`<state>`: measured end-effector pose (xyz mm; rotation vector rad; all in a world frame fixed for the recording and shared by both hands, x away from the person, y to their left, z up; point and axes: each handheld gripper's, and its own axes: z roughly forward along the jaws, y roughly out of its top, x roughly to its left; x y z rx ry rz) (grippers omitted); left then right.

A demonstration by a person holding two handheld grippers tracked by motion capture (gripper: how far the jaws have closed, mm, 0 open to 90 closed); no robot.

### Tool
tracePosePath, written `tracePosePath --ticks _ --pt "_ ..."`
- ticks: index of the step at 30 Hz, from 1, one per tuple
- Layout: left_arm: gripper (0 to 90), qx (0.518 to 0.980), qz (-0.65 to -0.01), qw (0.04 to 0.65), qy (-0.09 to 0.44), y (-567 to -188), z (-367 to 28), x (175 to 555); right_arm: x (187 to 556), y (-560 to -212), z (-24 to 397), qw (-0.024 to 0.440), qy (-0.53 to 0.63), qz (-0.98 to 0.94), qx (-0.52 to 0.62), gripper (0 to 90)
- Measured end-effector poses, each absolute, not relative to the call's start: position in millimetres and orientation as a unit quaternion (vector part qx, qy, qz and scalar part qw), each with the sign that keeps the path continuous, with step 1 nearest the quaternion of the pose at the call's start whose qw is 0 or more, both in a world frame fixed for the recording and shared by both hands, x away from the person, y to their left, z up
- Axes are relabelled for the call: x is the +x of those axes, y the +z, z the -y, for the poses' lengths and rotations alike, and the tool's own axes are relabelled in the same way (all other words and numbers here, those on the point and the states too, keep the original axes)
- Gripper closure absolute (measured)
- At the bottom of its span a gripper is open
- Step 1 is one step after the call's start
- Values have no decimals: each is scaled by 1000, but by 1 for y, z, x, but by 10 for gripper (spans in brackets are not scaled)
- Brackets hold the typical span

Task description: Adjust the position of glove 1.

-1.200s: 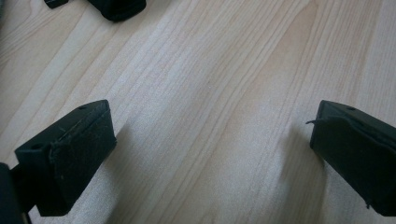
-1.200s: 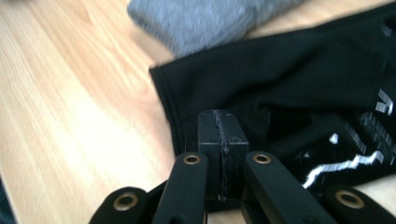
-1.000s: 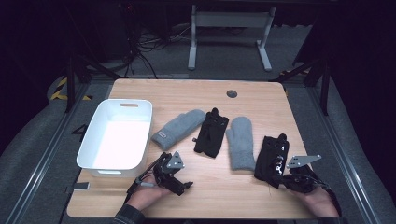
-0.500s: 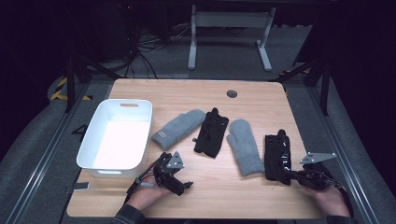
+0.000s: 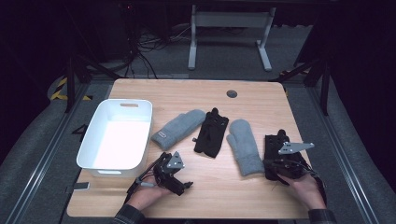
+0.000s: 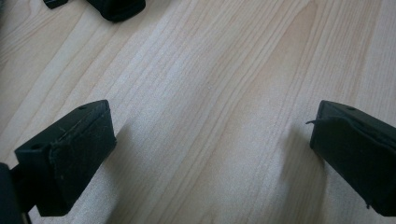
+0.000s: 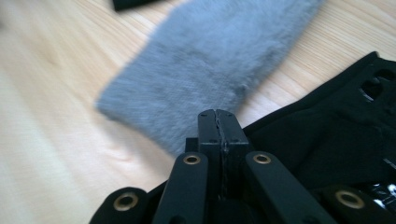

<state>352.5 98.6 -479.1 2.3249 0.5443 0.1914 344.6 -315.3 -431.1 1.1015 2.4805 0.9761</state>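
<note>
A white plastic bin with rounded corners and a slot handle in its far wall sits at the left edge of the pale wood-grain worktop, its glossy interior holding nothing. Just to its right, four gloves lie in a loose row across the middle of the worktop: a grey fleecy mitten with a small label on its cuff, angled toward the bin; a black fingered glove beside it; a second grey mitten, soft and napped, its cuff pointing toward the near edge; and a second black glove of smooth fabric near the right edge.

The right claw, held in a person's hand near the near-right corner, is clenched tight, its two black jaws pressed flat together with nothing visibly between them. It rests at the cuff end of the second black glove, whose dark cloth spreads beneath and to the right of the jaws in the right gripper view, a punched vent pattern showing on it; the cuff of the second grey mitten lies just ahead.

The left claw lies low near the near edge, in front of the bin, released, its padded black jaws standing wide apart over bare wood in the left gripper view.
</note>
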Motion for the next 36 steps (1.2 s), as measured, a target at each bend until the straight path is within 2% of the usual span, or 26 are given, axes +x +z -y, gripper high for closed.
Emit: tracePosePath --ticks 4,11,14,25,32,33,35,36 --pt "3 904 -211 365 74 -479 -99 353 350 -438 313 137 303 -860 388 900" --pt "3 904 -211 364 74 -479 -99 353 349 -444 308 101 306 -874 363 900" --pt "3 904 -211 365 74 -479 -99 353 345 -445 300 120 287 -891 330 900" --pt "25 908 -218 351 74 -476 -95 352 342 -447 270 79 314 -908 266 900" --pt "86 905 -227 353 66 -471 -91 352 341 -448 254 63 321 -914 239 900" --pt "138 905 -230 352 69 -466 -88 351 340 -445 257 68 331 -909 244 900" --pt "179 898 -236 366 65 -458 -82 352 340 -441 263 72 341 -903 250 900" --pt "235 892 -240 378 57 -454 -79 352 339 -440 266 75 343 -900 257 900"
